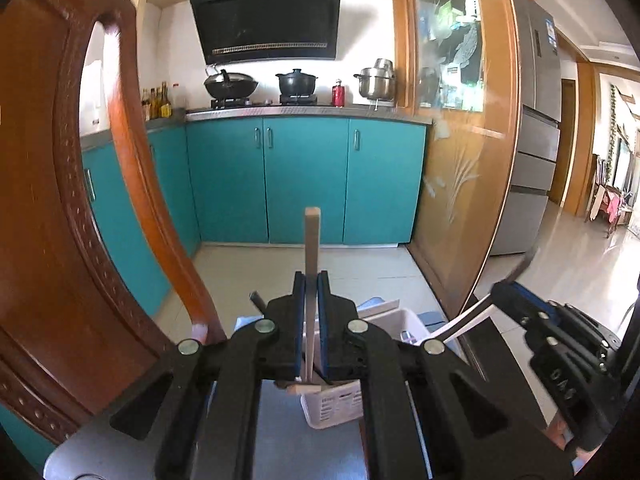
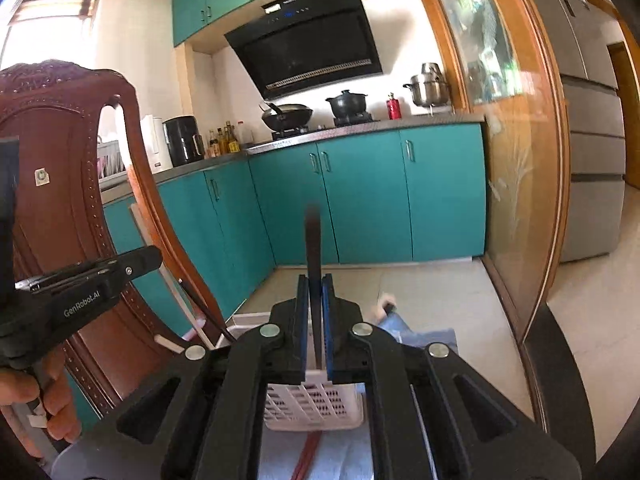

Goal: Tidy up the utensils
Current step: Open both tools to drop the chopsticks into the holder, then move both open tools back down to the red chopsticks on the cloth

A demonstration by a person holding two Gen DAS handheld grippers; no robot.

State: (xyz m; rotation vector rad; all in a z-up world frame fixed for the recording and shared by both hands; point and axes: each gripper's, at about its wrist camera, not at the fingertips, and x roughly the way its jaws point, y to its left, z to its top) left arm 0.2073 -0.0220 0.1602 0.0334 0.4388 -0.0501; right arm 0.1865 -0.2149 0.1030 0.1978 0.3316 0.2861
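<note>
My left gripper is shut on a pale wooden utensil handle that stands upright above a white perforated utensil basket. My right gripper is shut on a dark flat utensil handle, also upright, over the same basket. In the left wrist view the right gripper shows at the right, holding a utensil with a white-edged lower part that slants into the basket. In the right wrist view the left gripper shows at the left with its pale utensil.
A carved wooden chair back rises close on the left. The basket sits on a blue cloth. Teal kitchen cabinets, a stove with pots and a glass sliding door lie beyond.
</note>
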